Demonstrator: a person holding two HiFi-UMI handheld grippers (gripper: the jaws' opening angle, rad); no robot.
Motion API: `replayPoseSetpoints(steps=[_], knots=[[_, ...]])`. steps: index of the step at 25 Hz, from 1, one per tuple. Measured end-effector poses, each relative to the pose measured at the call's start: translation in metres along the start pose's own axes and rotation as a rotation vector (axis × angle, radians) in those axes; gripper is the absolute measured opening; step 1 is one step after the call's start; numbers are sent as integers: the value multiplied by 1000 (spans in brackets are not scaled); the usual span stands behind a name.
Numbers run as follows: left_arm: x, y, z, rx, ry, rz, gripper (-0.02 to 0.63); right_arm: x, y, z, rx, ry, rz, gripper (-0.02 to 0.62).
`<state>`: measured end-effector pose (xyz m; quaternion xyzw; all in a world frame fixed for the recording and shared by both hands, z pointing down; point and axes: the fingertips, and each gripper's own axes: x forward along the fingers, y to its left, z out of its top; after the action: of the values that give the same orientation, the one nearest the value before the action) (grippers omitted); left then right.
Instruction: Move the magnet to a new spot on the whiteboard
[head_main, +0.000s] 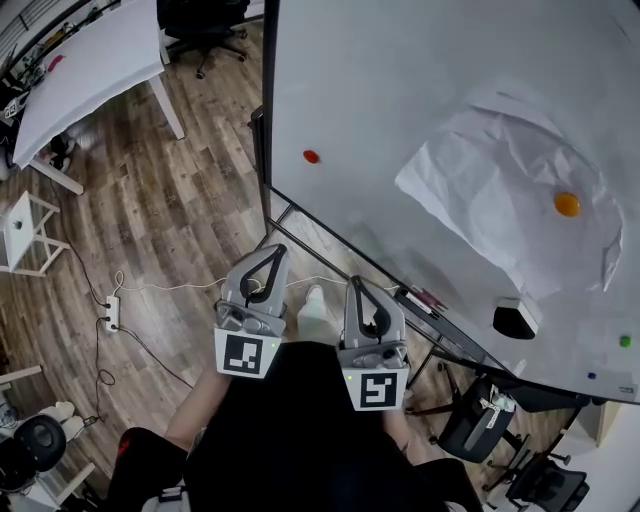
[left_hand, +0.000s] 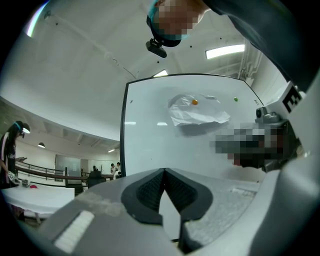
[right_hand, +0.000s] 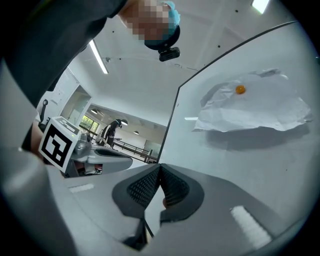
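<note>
Both tongs are shut, with nothing gripped. The left tongs (head_main: 272, 252) and the right tongs (head_main: 357, 287) are held side by side close to the body. They are pointed about level at the whiteboard (head_main: 400, 90) and do not touch it. A red magnet (head_main: 311, 157) is seen near the whiteboard's left edge, ahead of the left tongs, so the left hand is judged nearer. An orange magnet (head_main: 567, 204) pins a paper (head_main: 480, 190) further right. Both magnets are round, so no axis needs matching.

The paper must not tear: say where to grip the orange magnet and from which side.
Grip the orange magnet by its rim, jaws on opposite sides, coming straight at the whiteboard. It looks like a button lying flat on the paper, so likely only its edge offers a hold.
</note>
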<state>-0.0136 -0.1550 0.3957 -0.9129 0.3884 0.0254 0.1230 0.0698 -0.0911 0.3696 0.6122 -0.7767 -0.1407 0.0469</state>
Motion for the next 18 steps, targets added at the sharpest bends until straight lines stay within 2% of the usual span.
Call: replayPoseSetpoints(steps=[9, 18], knots=[[-45, -1, 16, 21, -5, 35, 2, -15, 32, 13, 31, -31, 36, 2], [-82, 6, 30, 30, -30, 86, 2, -28, 62, 26, 15, -56, 92, 2]])
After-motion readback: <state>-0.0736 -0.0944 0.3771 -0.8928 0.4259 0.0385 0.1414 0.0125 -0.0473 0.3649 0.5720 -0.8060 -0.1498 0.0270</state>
